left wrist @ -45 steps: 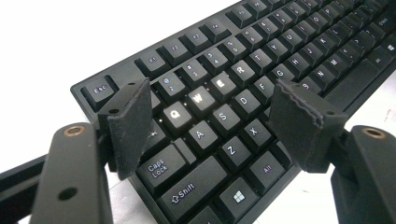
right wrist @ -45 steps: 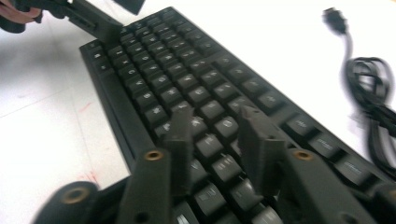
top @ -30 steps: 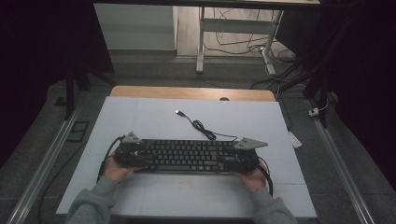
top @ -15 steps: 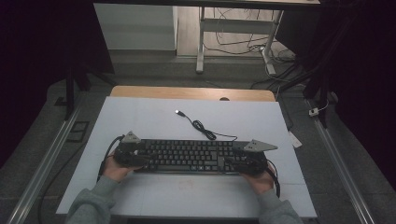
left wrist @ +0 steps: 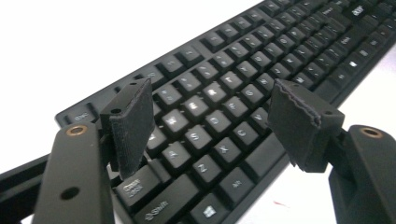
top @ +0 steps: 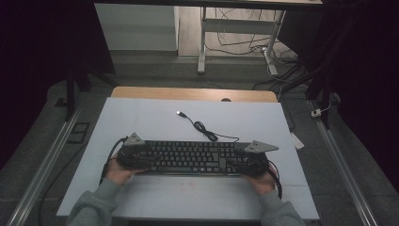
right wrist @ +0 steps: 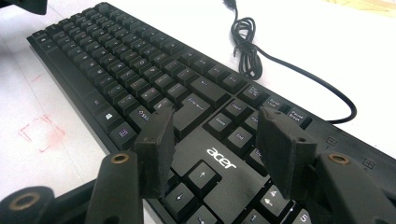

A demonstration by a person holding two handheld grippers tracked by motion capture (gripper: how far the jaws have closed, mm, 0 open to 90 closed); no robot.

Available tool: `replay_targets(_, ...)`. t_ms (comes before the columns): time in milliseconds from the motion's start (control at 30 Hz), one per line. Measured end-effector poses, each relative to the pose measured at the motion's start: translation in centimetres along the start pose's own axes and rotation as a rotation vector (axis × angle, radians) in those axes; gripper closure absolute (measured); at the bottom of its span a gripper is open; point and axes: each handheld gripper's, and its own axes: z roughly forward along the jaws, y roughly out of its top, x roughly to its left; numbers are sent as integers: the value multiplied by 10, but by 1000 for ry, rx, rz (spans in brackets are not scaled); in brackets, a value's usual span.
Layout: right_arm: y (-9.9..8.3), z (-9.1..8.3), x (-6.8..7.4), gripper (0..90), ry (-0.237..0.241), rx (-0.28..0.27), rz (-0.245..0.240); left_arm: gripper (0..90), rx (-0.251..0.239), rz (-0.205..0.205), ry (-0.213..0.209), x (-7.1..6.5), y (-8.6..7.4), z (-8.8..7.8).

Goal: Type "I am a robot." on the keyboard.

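Observation:
A black Acer keyboard (top: 193, 157) lies across the near middle of the white table top (top: 155, 117). Its black cable (top: 207, 134) coils behind it and ends in a USB plug (top: 179, 113). My left gripper (top: 134, 155) is over the keyboard's left end. In the left gripper view it (left wrist: 210, 107) stands open just above the letter keys (left wrist: 205, 121), with nothing pinched. Over the right end is my right gripper (top: 247, 162). Seen in its own view, that gripper (right wrist: 217, 126) is open above the logo (right wrist: 220, 158) and arrow keys, and the cable (right wrist: 247, 51) lies beyond.
A wooden strip (top: 193, 94) edges the table's far side. A faint red square mark (right wrist: 42, 133) is on the white surface in front of the keyboard. A small white tag (top: 296, 140) lies off the table's right edge. Metal rails (top: 42, 165) run along both sides.
The right gripper has shifted slightly toward the keyboard's right end. The left gripper and the keyboard have stayed in place.

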Motion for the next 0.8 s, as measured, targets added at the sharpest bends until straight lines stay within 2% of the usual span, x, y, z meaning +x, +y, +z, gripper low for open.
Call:
replay_targets(100,0,1,0,474,0,-2,-1,321,2,17,-11,-5,1,1)
replay_targets(233,0,2,1,474,2,0,-1,348,6,19,-25,-9,2,3)
replay_targets(400,0,2,0,474,2,11,-5,420,25,38,-42,-15,2,6)
replay_targets(567,-1,3,0,472,0,15,-10,487,41,67,-78,-24,2,10)
replay_targets(700,-1,4,1,471,1,18,-14,586,57,94,-103,-30,2,14)
replay_targets(800,-1,4,1,471,1,18,-14,701,70,121,-117,-34,1,16)
